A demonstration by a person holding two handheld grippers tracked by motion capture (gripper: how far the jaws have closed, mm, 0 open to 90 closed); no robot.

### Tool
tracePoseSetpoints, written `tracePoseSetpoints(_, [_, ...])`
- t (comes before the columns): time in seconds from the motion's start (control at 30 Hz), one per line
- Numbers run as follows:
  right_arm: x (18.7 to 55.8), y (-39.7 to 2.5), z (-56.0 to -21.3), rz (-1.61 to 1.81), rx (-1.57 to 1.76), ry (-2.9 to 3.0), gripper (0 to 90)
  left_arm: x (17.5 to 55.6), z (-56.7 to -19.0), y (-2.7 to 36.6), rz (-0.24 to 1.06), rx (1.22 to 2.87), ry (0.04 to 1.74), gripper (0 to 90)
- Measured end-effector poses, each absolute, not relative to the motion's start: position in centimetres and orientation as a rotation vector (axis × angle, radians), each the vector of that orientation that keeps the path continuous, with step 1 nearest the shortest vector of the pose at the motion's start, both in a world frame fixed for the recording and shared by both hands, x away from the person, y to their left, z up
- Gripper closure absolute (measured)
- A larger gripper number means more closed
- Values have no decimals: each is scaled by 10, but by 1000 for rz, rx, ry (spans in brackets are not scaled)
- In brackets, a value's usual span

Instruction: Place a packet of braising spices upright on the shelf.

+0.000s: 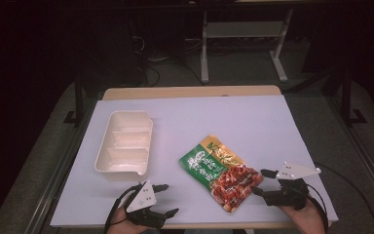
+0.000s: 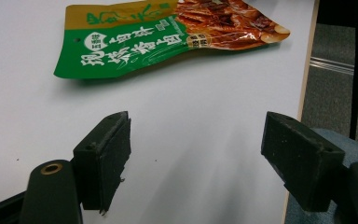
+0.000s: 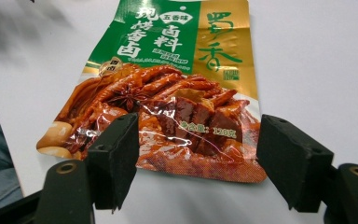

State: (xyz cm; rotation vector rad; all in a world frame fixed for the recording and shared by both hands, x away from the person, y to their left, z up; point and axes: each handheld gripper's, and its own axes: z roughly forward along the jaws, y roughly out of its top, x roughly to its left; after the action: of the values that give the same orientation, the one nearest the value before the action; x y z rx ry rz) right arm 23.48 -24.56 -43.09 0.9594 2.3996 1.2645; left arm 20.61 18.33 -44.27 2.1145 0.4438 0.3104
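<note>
On the white table (image 1: 253, 117), your green, gold and red foil food pouch (image 1: 220, 170) lies right of the cream plastic divided tray (image 1: 124, 142), between your left gripper (image 1: 167, 200) and right gripper (image 1: 262, 182).

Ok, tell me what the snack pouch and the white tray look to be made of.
Snack pouch: likely thin glossy plastic film, printed green, gold and red; it shows sharp highlights and fine creases and lies flat.
White tray: probably moulded plastic, off-white with a soft sheen; thin walls, rounded corners and built-in dividers suggest it, though coated pulp can't be ruled out.
</note>
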Motion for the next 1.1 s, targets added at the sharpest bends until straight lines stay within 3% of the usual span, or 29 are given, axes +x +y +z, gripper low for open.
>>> tracePoseSetpoints(0.13, [239, -245, -431, 1256, 1062, 2439, 216, 207, -443, 184, 312, 2115, 443, 236])
tracePoseSetpoints(0.77, [241, -244, -430, 1244, 1100, 2424, 174, 206, -443, 178, 296, 2114, 448, 253])
tracePoseSetpoints(1.1, [251, -241, -428, 1225, 1106, 2451, 153, 219, -430, 153, 243, 2111, 452, 427])
